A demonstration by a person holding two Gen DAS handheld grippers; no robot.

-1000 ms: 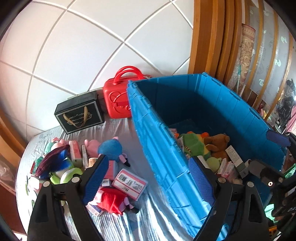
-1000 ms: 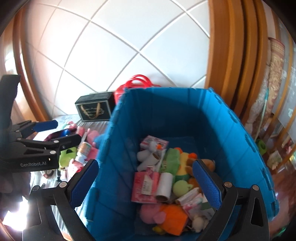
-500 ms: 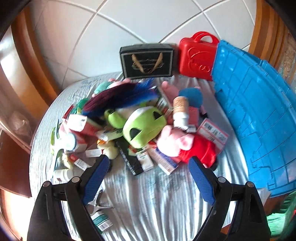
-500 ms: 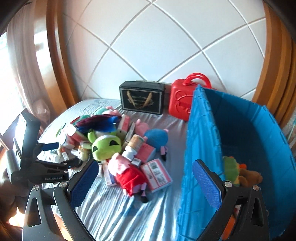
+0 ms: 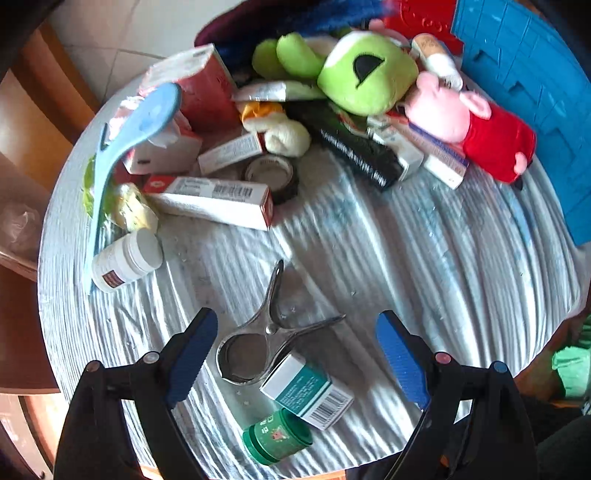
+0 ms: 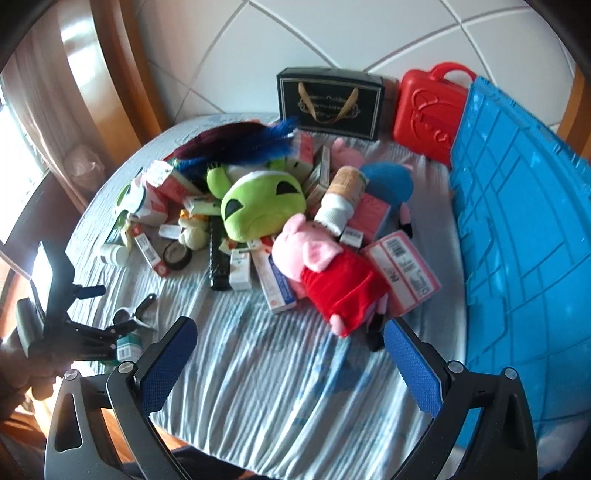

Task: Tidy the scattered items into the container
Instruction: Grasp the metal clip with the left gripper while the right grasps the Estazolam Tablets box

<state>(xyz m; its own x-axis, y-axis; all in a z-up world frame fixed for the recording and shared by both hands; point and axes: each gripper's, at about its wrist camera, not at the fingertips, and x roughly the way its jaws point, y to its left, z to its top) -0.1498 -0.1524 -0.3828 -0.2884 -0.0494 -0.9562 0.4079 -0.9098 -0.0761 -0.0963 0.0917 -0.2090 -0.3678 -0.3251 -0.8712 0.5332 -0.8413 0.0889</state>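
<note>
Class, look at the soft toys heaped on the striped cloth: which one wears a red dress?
The pink pig plush, lying nearest the blue plastic crate. The green alien-head plush beside it wears no clothing.

A striped grey cloth (image 6: 280,373) covers the round table. At its far edge stand a black gift box (image 6: 330,103) with gold ribbon handles and a red plastic case (image 6: 424,110) — side by side against the white tiled wall (image 6: 332,33) — flanked by wooden framing (image 6: 122,62).
</note>
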